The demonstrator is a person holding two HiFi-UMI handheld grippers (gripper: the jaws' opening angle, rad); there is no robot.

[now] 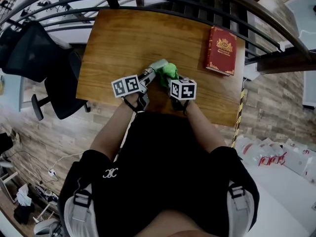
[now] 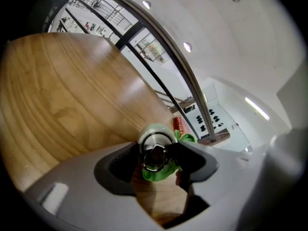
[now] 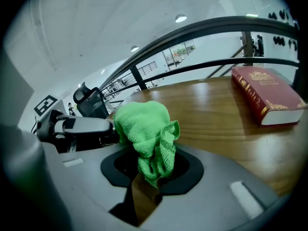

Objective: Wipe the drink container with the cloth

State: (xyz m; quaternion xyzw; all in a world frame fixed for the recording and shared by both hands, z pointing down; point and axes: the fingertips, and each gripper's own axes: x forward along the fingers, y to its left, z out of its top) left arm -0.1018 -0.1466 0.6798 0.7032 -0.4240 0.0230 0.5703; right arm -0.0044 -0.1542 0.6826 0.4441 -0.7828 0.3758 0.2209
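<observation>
Two grippers are seen low over the wooden table (image 1: 118, 43), near its 6 o'clock edge in the head view. The left gripper (image 1: 146, 77) is clamped on the drink container (image 1: 157, 66), its jaws closed on the metal end; this is confirmed in the left gripper view, where the round steel end is pinched between both jaws. The container is pale green-grey, is tilted toward 1 o'clock from the left gripper, and is roughly at the table's centre. Whether it is resting on the wood or lifted cannot be told.

The right gripper (image 3: 153, 170) is closed on the green cloth (image 3: 144, 129), which is bunched into a wad sticking out past the jaws. In the head view the wad is pressed against the container's 3 o'clock side, touching it. A bit of the cloth is also seen below the container end in the left gripper view.

A red book (image 1: 221, 50) with gold trim is lying flat at the table's 1 o'clock corner, well apart from the grippers. A black office chair (image 1: 54, 78) is parked at 9 o'clock beside the table. A dark railing (image 1: 207, 6) is curved past the 12 o'clock edge.
</observation>
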